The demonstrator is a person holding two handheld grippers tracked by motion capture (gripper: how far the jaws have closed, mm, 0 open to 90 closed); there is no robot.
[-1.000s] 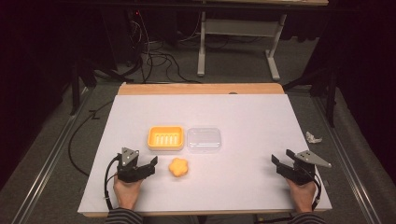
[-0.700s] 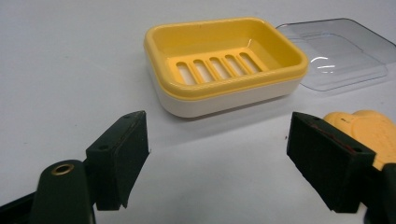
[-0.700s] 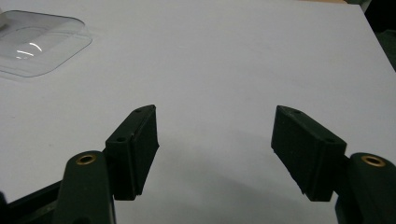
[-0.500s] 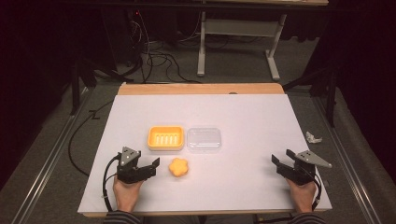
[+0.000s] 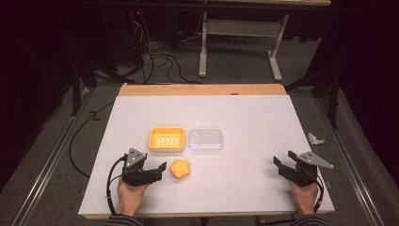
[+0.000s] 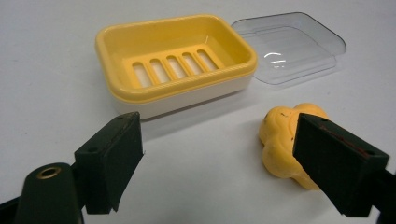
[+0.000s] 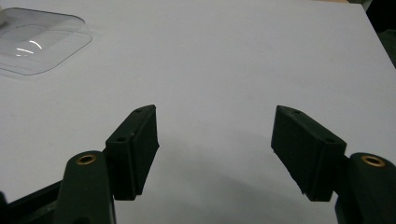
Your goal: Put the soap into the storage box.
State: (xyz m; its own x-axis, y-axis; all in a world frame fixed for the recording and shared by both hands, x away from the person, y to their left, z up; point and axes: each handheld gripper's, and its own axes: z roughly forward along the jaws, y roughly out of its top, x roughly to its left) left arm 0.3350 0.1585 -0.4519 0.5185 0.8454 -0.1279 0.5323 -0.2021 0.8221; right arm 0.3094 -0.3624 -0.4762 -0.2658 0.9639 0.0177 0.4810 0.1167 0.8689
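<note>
A yellow soap dish (image 5: 166, 139) (image 6: 175, 65) with a slotted floor sits mid-table, and its clear lid (image 5: 205, 140) (image 6: 289, 44) (image 7: 37, 42) lies just to its right. A yellow flower-shaped soap (image 5: 179, 168) (image 6: 285, 140) lies on the table in front of the dish. My left gripper (image 5: 157, 169) (image 6: 219, 163) is open, low over the table just left of the soap; in the left gripper view its right jaw partly covers the soap, touching or not I cannot tell. My right gripper (image 5: 283, 162) (image 7: 215, 149) is open over bare table near the front right, holding nothing.
The white table top (image 5: 244, 113) has a wooden strip (image 5: 202, 89) along its far edge. A crumpled white scrap (image 5: 315, 138) lies just off the right edge. Cables (image 5: 155, 56) and a metal stand (image 5: 240, 42) occupy the dark floor beyond.
The left gripper has crept slightly right, toward the soap. The right gripper has stayed where it was.
</note>
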